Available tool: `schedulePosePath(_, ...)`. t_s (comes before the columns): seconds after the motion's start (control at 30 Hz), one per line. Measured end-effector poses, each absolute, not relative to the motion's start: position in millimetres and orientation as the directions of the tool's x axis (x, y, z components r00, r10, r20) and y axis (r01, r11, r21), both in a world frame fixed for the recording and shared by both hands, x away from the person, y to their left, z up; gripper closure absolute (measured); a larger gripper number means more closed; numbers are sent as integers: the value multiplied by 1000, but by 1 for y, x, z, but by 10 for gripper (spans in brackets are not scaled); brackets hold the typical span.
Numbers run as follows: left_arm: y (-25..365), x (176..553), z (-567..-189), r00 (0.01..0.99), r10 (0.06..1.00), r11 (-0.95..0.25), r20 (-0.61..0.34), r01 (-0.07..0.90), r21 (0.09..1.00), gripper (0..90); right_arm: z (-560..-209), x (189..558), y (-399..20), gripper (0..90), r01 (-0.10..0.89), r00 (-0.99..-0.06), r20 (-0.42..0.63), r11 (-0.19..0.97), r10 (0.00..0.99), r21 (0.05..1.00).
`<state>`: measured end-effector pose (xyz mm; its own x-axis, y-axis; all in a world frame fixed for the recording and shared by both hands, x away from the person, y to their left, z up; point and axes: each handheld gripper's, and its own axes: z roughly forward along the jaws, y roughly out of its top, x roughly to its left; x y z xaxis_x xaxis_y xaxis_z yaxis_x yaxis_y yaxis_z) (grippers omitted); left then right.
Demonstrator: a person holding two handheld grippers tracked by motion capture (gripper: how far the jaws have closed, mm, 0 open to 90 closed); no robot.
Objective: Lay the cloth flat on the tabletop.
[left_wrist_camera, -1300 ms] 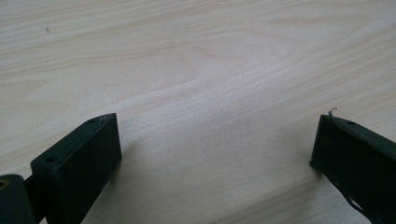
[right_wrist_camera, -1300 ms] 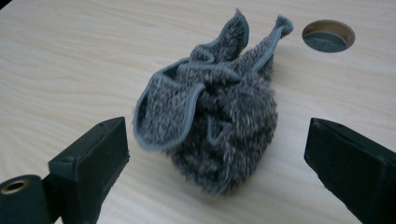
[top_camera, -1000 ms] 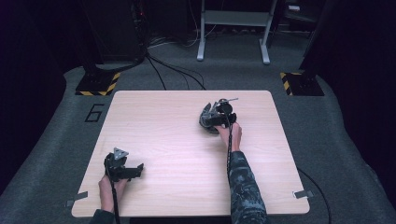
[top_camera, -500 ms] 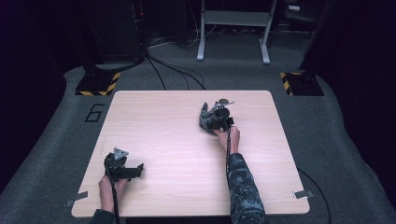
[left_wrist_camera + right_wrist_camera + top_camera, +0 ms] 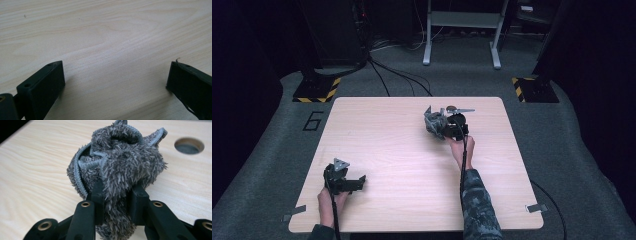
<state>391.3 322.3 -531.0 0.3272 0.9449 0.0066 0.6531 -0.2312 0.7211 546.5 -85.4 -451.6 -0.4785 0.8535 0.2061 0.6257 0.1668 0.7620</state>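
My right gripper has just been closing and now pinches a bunched grey microfibre cloth, upper centre of the table. My left gripper, lower left, rests spread and empty. The fluffy wad could slip free if only loose folds are caught.

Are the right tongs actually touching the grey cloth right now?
Touching. In the right gripper view the right tongs have just been closing, and both jaws press into the bunched grey cloth from either side.

One grey cloth, two tools, one table.
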Motion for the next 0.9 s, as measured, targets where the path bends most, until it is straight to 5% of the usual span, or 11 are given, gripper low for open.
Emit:
schedulePosePath(0.47,322,391,-531,326,945,-230,7,652,723,13,-421,472,-86,697,512,-595,144,234,791,826)
schedulePosePath(0.9,322,391,-531,327,945,-231,7,653,722,13,-439,425,-82,688,509,-635,151,263,758,820)
